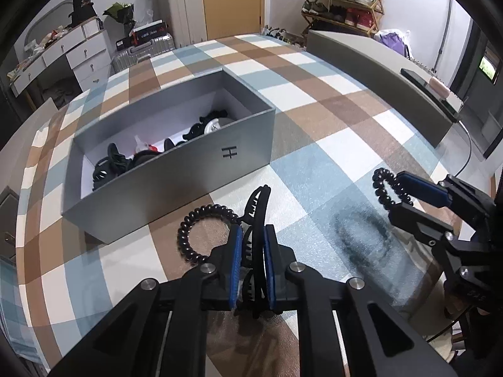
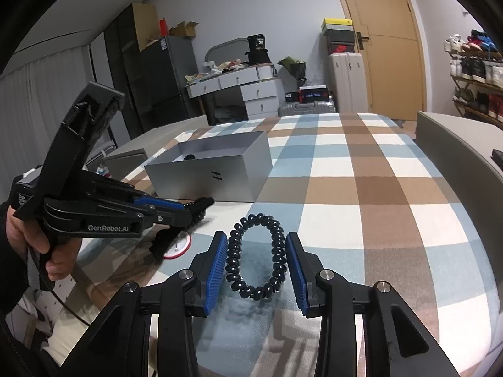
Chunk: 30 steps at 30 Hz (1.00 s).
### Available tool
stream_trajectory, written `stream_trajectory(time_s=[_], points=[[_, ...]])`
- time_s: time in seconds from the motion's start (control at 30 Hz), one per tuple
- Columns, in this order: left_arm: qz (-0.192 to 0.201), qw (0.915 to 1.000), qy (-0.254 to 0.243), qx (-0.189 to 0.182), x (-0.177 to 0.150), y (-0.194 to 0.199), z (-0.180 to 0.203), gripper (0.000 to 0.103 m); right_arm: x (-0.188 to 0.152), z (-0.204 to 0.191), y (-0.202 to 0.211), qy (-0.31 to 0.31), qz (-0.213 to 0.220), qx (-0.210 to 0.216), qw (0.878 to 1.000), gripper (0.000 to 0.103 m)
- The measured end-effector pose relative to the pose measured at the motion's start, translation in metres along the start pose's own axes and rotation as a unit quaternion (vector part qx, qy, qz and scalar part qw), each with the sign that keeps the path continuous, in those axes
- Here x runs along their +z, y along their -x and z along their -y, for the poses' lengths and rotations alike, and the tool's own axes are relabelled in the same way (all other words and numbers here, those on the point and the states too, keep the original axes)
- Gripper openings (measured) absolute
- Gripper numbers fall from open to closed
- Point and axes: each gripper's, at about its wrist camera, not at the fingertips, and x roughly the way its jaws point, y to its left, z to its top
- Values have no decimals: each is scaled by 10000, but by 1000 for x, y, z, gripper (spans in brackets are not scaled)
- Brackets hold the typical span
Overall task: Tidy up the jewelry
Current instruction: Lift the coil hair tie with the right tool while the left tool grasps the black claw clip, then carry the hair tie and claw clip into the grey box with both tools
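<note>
A grey open box (image 1: 188, 163) (image 2: 201, 177) sits on the checked table and holds several black hair clips and ties (image 1: 116, 160). My left gripper (image 1: 253, 235) is shut on a black claw hair clip (image 1: 259, 207), just in front of the box. A black spiral hair tie (image 1: 201, 235) lies on the table beside its left finger. My right gripper (image 2: 256, 251) has its blue pads against both sides of a second black spiral hair tie (image 2: 256, 254), held above the table; it also shows in the left wrist view (image 1: 388, 188).
The checked tablecloth (image 2: 345, 188) covers the table. A grey box lid (image 1: 393, 72) stands along the right edge with a dark phone-like thing (image 1: 421, 78) on it. A red-and-white round object (image 2: 179, 245) lies under the left gripper. Drawers, suitcases and a shoe rack stand behind.
</note>
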Motion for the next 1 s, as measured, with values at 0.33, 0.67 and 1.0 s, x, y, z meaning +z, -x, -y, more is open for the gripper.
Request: stream_trajectory(time_s=[0.33,0.67,1.0], points=[[163,9998,144,-38,-1,9,-5,9,3,-7,-1,75,-17,46,10000,37],[499,9984,252,-32,-2,31,-14,9,22,-26,-8,367,-16,245,9990,37],[885,9949,492,-9,6,52,-33,8,55,-40,-30,264,121,623,9976,37]])
